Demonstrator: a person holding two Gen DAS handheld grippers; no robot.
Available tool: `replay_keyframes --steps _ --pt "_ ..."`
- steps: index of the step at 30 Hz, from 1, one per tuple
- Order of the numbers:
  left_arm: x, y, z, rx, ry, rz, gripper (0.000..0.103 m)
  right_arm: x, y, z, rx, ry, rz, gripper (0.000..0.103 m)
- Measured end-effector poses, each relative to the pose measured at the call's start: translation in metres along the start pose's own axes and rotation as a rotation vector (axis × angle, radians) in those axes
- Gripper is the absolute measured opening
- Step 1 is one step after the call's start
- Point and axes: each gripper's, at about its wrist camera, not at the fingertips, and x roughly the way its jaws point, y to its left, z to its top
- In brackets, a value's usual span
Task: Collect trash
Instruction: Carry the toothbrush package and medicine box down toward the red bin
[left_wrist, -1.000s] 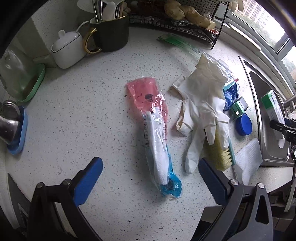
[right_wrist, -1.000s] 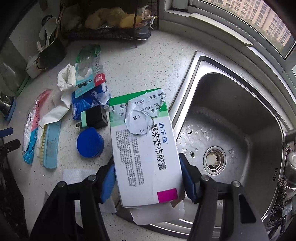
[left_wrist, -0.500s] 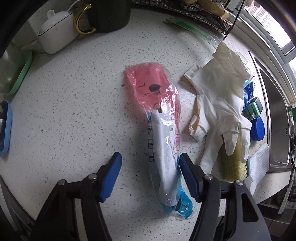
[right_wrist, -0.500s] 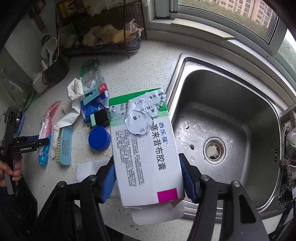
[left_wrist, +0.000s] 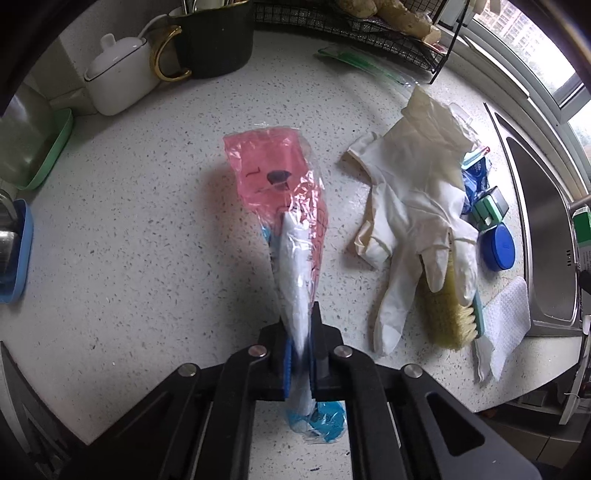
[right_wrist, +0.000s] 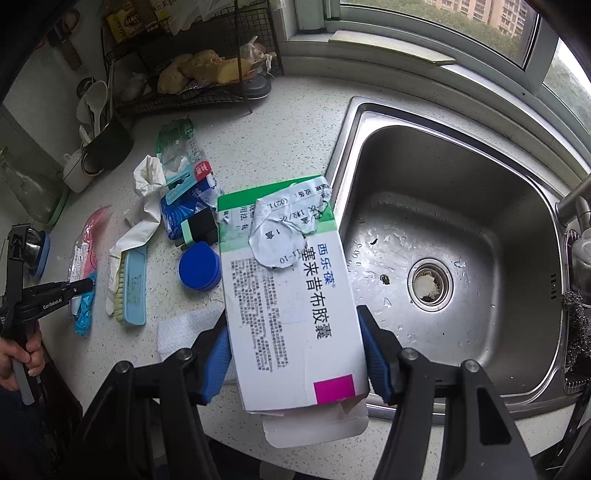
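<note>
Stainless steel sink (right_wrist: 443, 155) filled the right-wrist view from two to four o'clock. At six, the right gripper (right_wrist: 295, 354) clamped a white-and-green medicine box (right_wrist: 284, 288) above the speckled counter (left_wrist: 147, 221). The left gripper (left_wrist: 299, 354), just closed, pinched a pink-and-blue plastic wrapper (left_wrist: 284, 206) at centre, a white glove (left_wrist: 413, 206) at three.

Left black plastic two-finger gripper (left_wrist: 300, 360): flat angular link arms w/ round silver screws just behind the jaws, blue pads on inner jaw faces. Right black plastic two-finger gripper (right_wrist: 295, 354): same build, matte black arms, silver screw heads behind each jaw, long blue pads. In right wrist view, small white lettering on left gripper's side, behind its jaws.
</note>
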Motion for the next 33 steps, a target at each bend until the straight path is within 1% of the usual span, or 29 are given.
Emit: replay_keyframes --steps 6,10,12,16,19,26,30,33 --pt "-0.041 -0.021 -0.018 0.042 -0.078 -0.006 0.005 -0.016 -0.002 -0.012 -0.009 -0.022 0.029 0.06" --pt "-0.071 -0.033 -0.035 0.054 -0.121 -0.038 0.005 -0.03 -0.002 -0.025 -0.03 -0.042 0.048 0.06" --pt "-0.086 -0.044 -0.049 0.058 -0.145 -0.045 0.005 -0.04 -0.003 -0.033 -0.046 -0.057 0.06 0.06" --pt "-0.11 -0.065 -0.072 0.065 -0.189 -0.023 0.005 -0.058 -0.002 -0.051 -0.086 -0.089 0.071 0.06" --pt "-0.128 -0.084 -0.096 0.065 -0.217 -0.033 0.005 -0.071 -0.002 -0.067 -0.121 -0.104 0.075 0.06" --pt "-0.16 -0.134 -0.157 0.093 -0.26 -0.037 0.004 -0.098 -0.007 -0.111 -0.18 -0.142 0.143 0.06" --pt "-0.171 -0.166 -0.193 0.111 -0.266 -0.046 0.004 -0.106 -0.01 -0.138 -0.207 -0.145 0.186 0.06" --pt "-0.173 -0.187 -0.218 0.123 -0.255 -0.054 0.004 -0.112 -0.011 -0.159 -0.229 -0.146 0.211 0.06"
